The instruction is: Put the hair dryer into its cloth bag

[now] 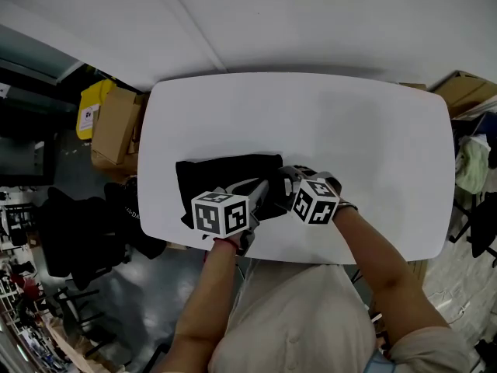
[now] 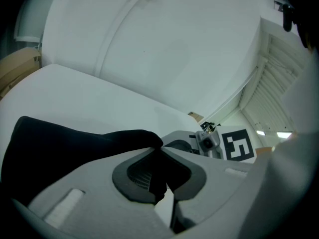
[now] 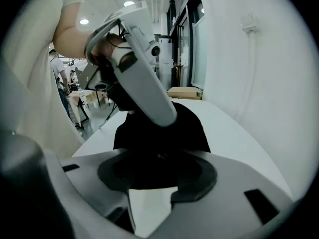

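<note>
A black cloth bag [image 1: 225,177] lies flat on the white table [image 1: 349,130], near its front edge. My left gripper [image 1: 260,195] is at the bag's right end, shut on a fold of the black cloth [image 2: 65,148]. From the right, my right gripper [image 1: 289,183] meets the same end. Its jaws stand apart with the dark cloth [image 3: 164,128] bulging between them, and the pads are not pressing on it. In the right gripper view the left gripper [image 3: 167,117] slants down onto the bag. The hair dryer itself I cannot make out.
Cardboard boxes [image 1: 116,127] and a yellow container [image 1: 93,107] stand on the floor left of the table. Another box [image 1: 466,92] is at the far right. Dark chairs [image 1: 85,231] crowd the floor at front left. A white wall runs behind the table.
</note>
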### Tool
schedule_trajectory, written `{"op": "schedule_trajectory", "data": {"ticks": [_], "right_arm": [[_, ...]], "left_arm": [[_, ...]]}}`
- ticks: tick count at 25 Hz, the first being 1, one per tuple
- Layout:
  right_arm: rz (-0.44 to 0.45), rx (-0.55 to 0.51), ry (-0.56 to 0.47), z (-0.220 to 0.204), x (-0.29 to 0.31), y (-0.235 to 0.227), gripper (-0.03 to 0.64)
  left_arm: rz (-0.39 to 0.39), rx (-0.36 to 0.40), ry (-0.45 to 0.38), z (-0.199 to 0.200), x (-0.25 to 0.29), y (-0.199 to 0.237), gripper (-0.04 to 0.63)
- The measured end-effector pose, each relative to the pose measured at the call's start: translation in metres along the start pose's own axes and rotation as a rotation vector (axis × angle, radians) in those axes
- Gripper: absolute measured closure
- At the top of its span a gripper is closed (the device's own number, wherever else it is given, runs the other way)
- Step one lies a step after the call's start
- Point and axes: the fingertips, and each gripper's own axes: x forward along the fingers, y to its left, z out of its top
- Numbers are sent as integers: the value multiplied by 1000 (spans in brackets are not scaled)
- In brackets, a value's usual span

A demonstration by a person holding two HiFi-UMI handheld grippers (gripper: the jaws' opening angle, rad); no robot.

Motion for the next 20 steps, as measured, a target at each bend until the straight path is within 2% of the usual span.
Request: {"op": "schedule_trajectory", "data": {"ticks": [8,16,18,20], "right_arm": [[-68,128,54,-40,-44,13,425],[-147,196,17,-42,-65,21,425],[-178,211,7,-42,-72,18,425],[-206,238,-2,-43,-79,16,425]], "left_arm": [[12,0,25,-1,19,5,568],[23,18,54,-3,42,8,565],[10,26,49,-2,46,5,522],[-4,42,50,-2,51,0,437]]}}
